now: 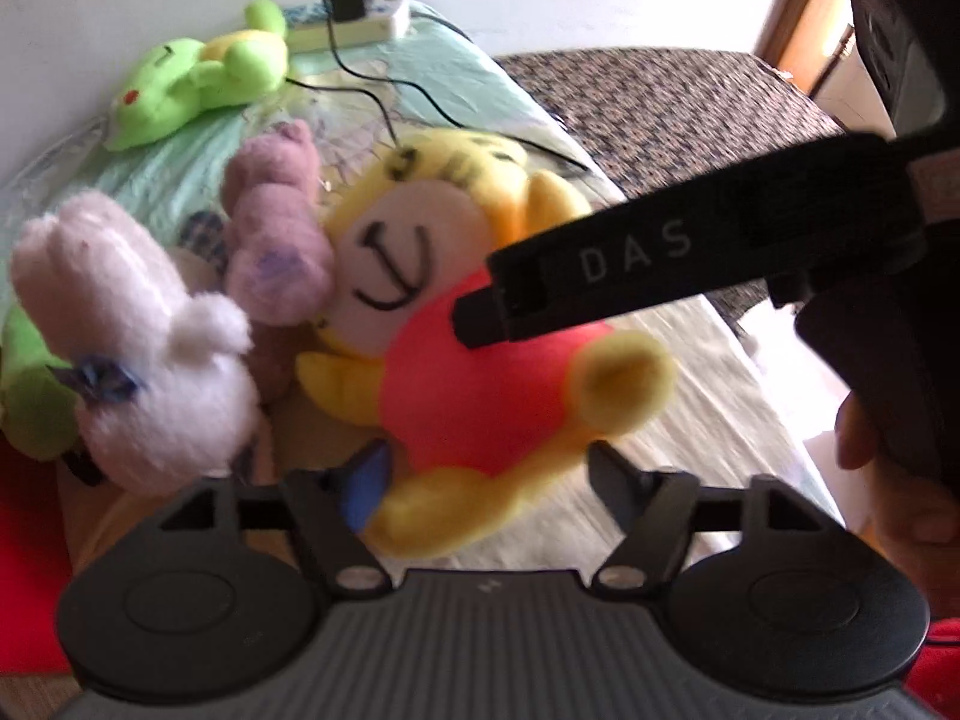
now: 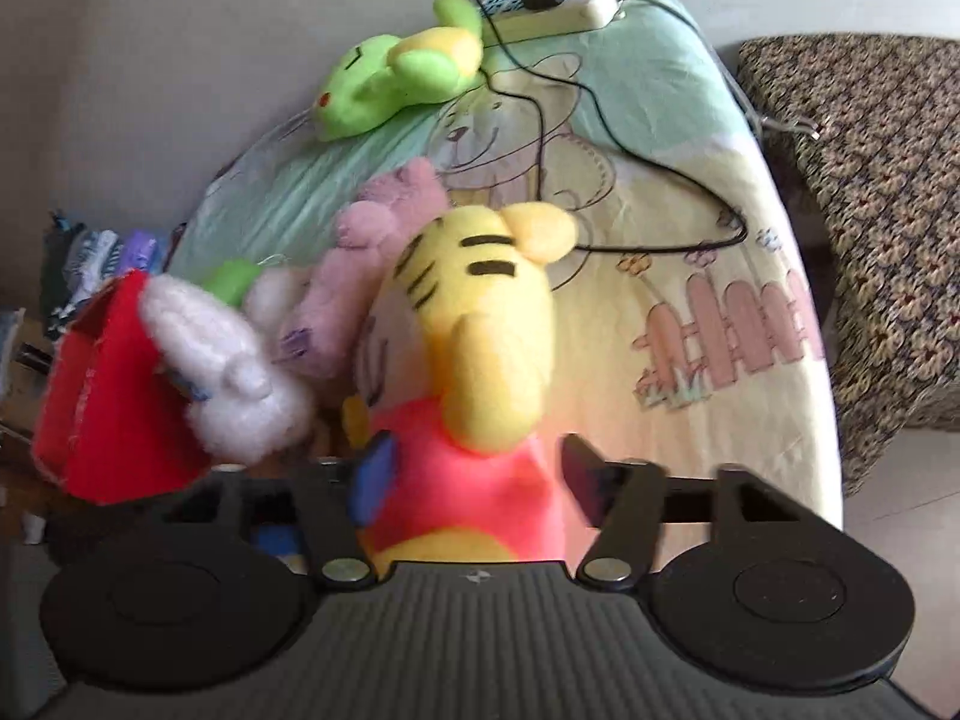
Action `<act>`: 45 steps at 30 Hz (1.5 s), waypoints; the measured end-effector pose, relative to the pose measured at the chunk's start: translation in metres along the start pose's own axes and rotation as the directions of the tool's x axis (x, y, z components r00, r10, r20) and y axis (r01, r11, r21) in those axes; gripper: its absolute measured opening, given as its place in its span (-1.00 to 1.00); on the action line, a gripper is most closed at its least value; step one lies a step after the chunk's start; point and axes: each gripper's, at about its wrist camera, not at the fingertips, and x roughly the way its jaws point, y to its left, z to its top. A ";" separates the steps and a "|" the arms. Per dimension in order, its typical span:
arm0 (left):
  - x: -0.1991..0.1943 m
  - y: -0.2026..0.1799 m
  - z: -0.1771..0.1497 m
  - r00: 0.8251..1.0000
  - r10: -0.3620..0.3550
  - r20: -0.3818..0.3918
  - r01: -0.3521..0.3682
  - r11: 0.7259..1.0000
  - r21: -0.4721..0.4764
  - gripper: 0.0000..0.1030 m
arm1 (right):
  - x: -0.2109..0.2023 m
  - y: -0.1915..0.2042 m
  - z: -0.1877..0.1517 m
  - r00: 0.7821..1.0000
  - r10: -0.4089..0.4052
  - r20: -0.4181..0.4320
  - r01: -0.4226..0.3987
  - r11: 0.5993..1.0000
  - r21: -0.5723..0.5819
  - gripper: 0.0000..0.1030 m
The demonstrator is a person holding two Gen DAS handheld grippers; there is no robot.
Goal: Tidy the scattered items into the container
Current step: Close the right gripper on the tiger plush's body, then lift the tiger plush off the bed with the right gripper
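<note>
Your right tool (image 2: 474, 480) has the tiger (image 2: 480, 324) between its spread fingers, its red belly against the palm, though whether the pads actually press it you cannot tell; your left tool (image 1: 486, 480) hangs released just below the same toy. The step looks like carrying the tiger to the red bag (image 2: 102, 396) at ten o'clock, where the white bunny (image 2: 228, 372) and pink plush (image 2: 372, 264) already crowd the mouth, so firm up the hold first. Farther off at twelve o'clock, the green frog (image 2: 390, 78) waits on the bed (image 2: 690, 228) beside a power strip (image 2: 564, 6).
</note>
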 end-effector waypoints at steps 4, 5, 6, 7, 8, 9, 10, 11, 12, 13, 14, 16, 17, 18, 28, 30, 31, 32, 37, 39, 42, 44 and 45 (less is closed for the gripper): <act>0.015 0.012 0.004 1.000 -0.018 -0.021 0.017 0.999 -0.051 0.76 | 0.017 -0.013 0.010 1.000 0.028 -0.009 -0.028 0.999 0.047 0.51; 0.018 0.013 0.005 0.999 -0.033 -0.026 0.031 0.998 -0.061 0.73 | 0.021 -0.015 0.012 0.999 0.043 -0.014 -0.042 0.998 0.055 0.51; 0.021 0.013 0.006 0.998 -0.048 -0.028 0.046 0.997 -0.064 0.69 | 0.025 -0.017 0.014 0.998 0.060 -0.019 -0.058 0.996 0.063 0.51; 0.025 0.012 0.006 0.998 -0.061 -0.030 0.059 0.996 -0.063 0.67 | 0.029 -0.019 0.014 0.996 0.086 -0.029 -0.083 0.993 0.079 0.50; 0.028 0.010 0.005 0.997 -0.071 -0.034 0.069 0.996 -0.062 0.60 | 0.033 -0.021 0.015 0.992 0.116 -0.045 -0.111 0.988 0.104 0.49; 0.031 0.008 0.005 0.996 -0.081 -0.044 0.078 0.995 -0.062 0.52 | 0.037 -0.022 0.014 0.987 0.147 -0.058 -0.138 0.981 0.133 0.31; 0.034 0.006 0.005 0.995 -0.084 -0.053 0.081 0.995 -0.060 0.47 | 0.038 -0.022 0.013 0.984 0.165 -0.062 -0.154 0.976 0.152 0.27; 0.035 0.003 0.006 0.995 -0.078 -0.055 0.075 0.996 -0.052 0.42 | 0.037 -0.020 0.013 0.985 0.161 -0.058 -0.151 0.977 0.149 0.24; 0.035 0.000 0.006 0.996 -0.070 -0.055 0.067 0.997 -0.039 0.38 | 0.035 -0.017 0.011 0.987 0.153 -0.054 -0.145 0.980 0.139 0.18; 0.034 -0.003 0.007 0.996 -0.066 -0.053 0.065 0.998 -0.028 0.35 | 0.032 -0.016 0.010 0.987 0.151 -0.051 -0.143 0.980 0.137 0.13; 0.032 -0.005 0.007 0.996 -0.069 -0.050 0.068 0.997 -0.021 0.31 | 0.028 -0.015 0.010 0.987 0.152 -0.047 -0.144 0.980 0.139 0.11; 0.027 -0.007 0.008 0.994 -0.099 -0.043 0.099 0.995 -0.016 0.24 | 0.019 -0.016 0.008 0.989 0.143 -0.035 -0.137 0.981 0.139 0.07; 0.023 -0.009 0.008 0.993 -0.111 -0.034 0.111 0.994 -0.008 0.23 | 0.014 -0.016 0.007 0.990 0.135 -0.027 -0.130 0.982 0.140 0.07; 0.019 -0.013 0.008 0.993 -0.114 -0.024 0.114 0.993 0.007 0.23 | 0.008 -0.017 0.006 0.991 0.132 -0.018 -0.129 0.981 0.145 0.06; -0.049 -0.040 0.012 0.981 -0.124 0.148 0.104 0.985 0.138 0.16 | -0.064 -0.006 -0.003 0.980 0.113 0.161 -0.140 0.976 0.168 0.05; -0.062 -0.039 0.016 0.975 -0.113 0.189 0.086 0.985 0.148 0.15 | -0.076 0.005 -0.005 0.972 0.114 0.207 -0.146 0.978 0.148 0.05; -0.069 -0.038 0.016 0.972 -0.106 0.208 0.075 0.986 0.150 0.15 | -0.081 0.012 -0.004 0.967 0.118 0.227 -0.151 0.980 0.133 0.05; -0.074 -0.034 0.017 0.969 -0.102 0.224 0.070 0.987 0.148 0.15 | -0.085 0.019 -0.004 0.962 0.122 0.242 -0.153 0.982 0.114 0.05; -0.102 -0.013 0.007 0.957 -0.049 0.285 0.017 0.993 0.113 0.15 | -0.092 0.046 -0.003 0.942 0.189 0.279 -0.213 0.975 0.059 0.04; -0.113 -0.003 0.002 0.950 -0.019 0.312 -0.012 0.995 0.098 0.15 | -0.092 0.059 -0.001 0.932 0.226 0.284 -0.249 0.967 0.047 0.04; -0.132 0.018 -0.005 0.935 0.012 0.356 -0.039 0.997 0.068 0.15 | -0.091 0.084 0.004 0.917 0.271 0.292 -0.289 0.957 0.019 0.04; -0.143 0.034 -0.008 0.922 0.029 0.386 -0.054 0.997 0.053 0.15 | -0.092 0.103 0.006 0.905 0.298 0.303 -0.309 0.951 -0.010 0.04; -0.149 0.042 -0.011 0.915 0.036 0.402 -0.061 0.997 0.049 0.15 | -0.092 0.113 0.006 0.899 0.309 0.310 -0.318 0.948 -0.023 0.04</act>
